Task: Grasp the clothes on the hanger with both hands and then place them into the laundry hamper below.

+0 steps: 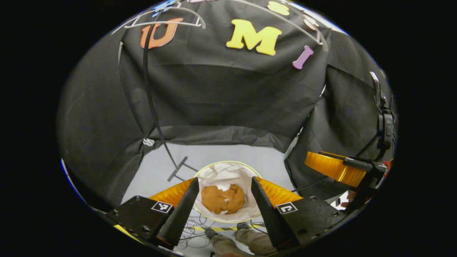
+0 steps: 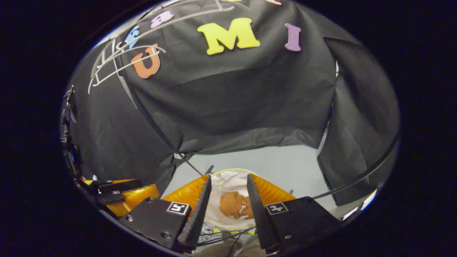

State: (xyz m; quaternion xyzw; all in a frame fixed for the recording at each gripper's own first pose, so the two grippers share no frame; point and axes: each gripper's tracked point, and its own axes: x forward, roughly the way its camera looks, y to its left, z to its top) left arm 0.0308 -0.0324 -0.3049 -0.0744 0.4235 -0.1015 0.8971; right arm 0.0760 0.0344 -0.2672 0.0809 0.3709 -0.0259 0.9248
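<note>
One laundry hamper [image 1: 246,170] stands on the pale floor [image 1: 232,153], and one bundle of orange-brown clothes [image 1: 224,199] lies crumpled inside it on its white lining. Two tools are in play. The left tool [image 1: 224,205] hangs high above the hamper, tipped downward, fingers spread wide with nothing between them; the clothes show in the gap far below. The right tool [image 2: 226,208] hangs likewise over the hamper [image 2: 228,178], pointing down, fingers apart and holding nothing, the clothes [image 2: 235,205] seen between them. In the left gripper view the right tool [image 1: 339,167] sits off to the right. White hangers [image 2: 117,60] hang up at far left
</note>
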